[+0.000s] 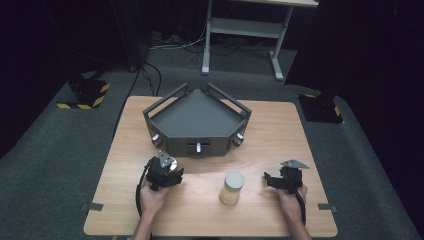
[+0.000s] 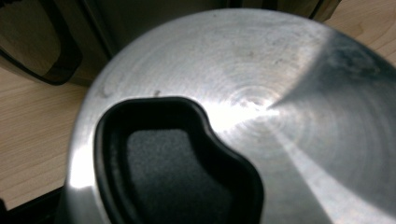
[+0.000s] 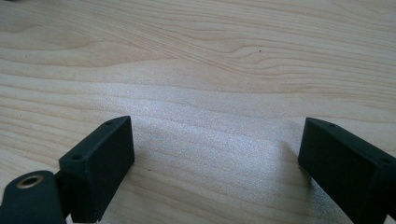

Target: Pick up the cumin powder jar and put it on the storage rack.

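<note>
In the left gripper view a round brushed-metal lid stands on edge, with one black finger pressed flat on its face. The other finger is hidden behind the lid. In the high view my left gripper rests on the table just before the dark grey case, shut on that lid. A small jar with pale yellow contents and a grey top stands upright between my hands. My right gripper lies right of the jar, pointing toward it but apart from it. Its fingers stand wide over bare wood, open.
A dark grey angular case with rails on top and small silver knobs along its front sits at the middle back of the wooden table. Part of its black frame shows beyond the lid. Carpet and a desk frame lie behind.
</note>
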